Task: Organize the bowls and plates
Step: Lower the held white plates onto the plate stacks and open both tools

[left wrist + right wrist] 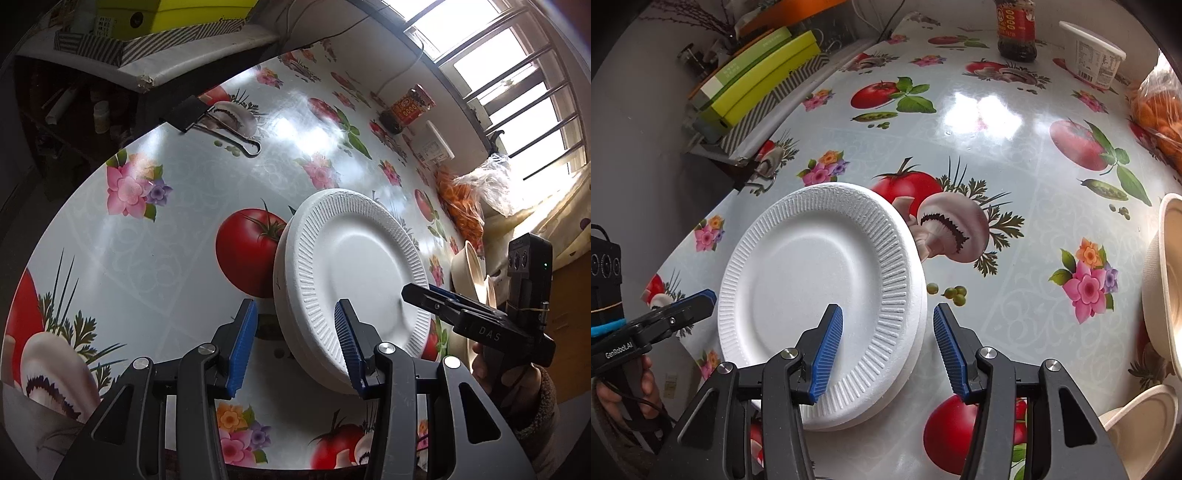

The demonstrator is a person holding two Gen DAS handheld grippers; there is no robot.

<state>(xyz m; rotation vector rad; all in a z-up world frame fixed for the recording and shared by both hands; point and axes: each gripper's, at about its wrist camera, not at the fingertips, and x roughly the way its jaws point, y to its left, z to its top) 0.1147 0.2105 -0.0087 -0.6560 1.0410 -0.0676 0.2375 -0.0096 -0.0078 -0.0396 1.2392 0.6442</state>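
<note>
Stack of white foam plates (pixel 820 280) on the fruit-print counter (pixel 997 155), right tool (pixel 888 350) apart astride its near rim, left tool (pixel 295 345) apart at the opposite rim, beige bowls (pixel 1163 280) nearby

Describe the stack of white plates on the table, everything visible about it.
The stack of white plates looks like foam: round, with ribbed rims and a smooth sunken centre on the top plate. At least two or three edges show at its side, nested and nearly aligned. It lies flat, face up, on the glossy fruit-print tablecloth. The right gripper straddles its rim with open jaws, as does the left gripper on the opposite side; neither visibly presses it.
</note>
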